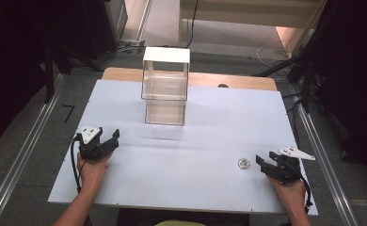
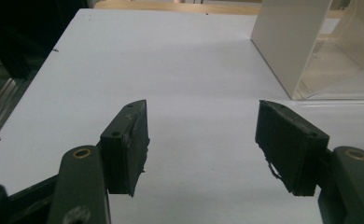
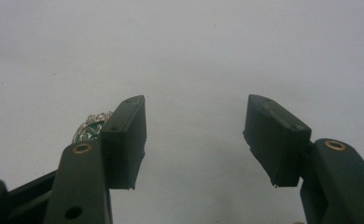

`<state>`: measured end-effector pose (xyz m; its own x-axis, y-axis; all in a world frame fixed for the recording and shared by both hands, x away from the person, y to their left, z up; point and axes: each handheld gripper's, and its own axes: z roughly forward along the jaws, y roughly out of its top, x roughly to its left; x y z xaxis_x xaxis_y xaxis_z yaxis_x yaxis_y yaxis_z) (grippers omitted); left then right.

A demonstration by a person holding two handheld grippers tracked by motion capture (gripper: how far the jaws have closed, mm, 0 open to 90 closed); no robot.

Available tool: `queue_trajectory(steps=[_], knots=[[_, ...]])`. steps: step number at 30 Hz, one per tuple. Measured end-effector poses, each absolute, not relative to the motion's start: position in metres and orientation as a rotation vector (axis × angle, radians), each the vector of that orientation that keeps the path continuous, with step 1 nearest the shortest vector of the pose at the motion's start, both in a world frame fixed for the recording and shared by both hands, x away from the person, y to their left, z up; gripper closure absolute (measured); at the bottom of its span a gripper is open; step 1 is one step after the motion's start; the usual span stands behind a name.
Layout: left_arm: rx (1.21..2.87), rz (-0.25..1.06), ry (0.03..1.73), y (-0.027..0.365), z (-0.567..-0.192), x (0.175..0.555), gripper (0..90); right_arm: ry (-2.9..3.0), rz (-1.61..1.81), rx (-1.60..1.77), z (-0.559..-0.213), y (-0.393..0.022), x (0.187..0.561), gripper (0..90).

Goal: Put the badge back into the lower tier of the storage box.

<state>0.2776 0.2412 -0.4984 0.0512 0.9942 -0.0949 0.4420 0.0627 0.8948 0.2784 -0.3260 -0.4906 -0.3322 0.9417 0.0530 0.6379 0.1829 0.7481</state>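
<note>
A small silvery trinket with a green centre (image 1: pixel 243 163) lies on the white table top (image 1: pixel 191 179) at the front right. My right gripper (image 1: pixel 265 162) rests just right of it, jaws open and empty; in the right gripper view the trinket (image 3: pixel 90 126) peeks out behind the left jaw, outside the gap of the gripper (image 3: pixel 195 140). My left gripper (image 1: pixel 109 140) sits at the front left, open with nothing in it, and its own view (image 2: pixel 203 144) looks along bare table toward the clear two-tier stand (image 2: pixel 311 51).
A clear plastic two-tier stand with a white top (image 1: pixel 166 87) stands at the back middle of the table. A wooden strip (image 1: pixel 125 74) runs along the far edge. Metal rails (image 1: pixel 26 150) and dark stands flank the table on the floor.
</note>
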Motion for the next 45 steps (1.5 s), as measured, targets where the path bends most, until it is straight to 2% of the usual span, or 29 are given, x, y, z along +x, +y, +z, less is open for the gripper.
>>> queue_trajectory(steps=[31,45], knots=[[1.505,0.839,1.519,0.241,-0.500,0.279,34.6,2.193,1.013,1.408,-0.499,-0.298,0.283,38.3],[1.511,0.834,1.521,0.240,-0.500,0.280,34.6,2.256,1.006,1.394,-0.503,-0.290,0.285,46.3]])
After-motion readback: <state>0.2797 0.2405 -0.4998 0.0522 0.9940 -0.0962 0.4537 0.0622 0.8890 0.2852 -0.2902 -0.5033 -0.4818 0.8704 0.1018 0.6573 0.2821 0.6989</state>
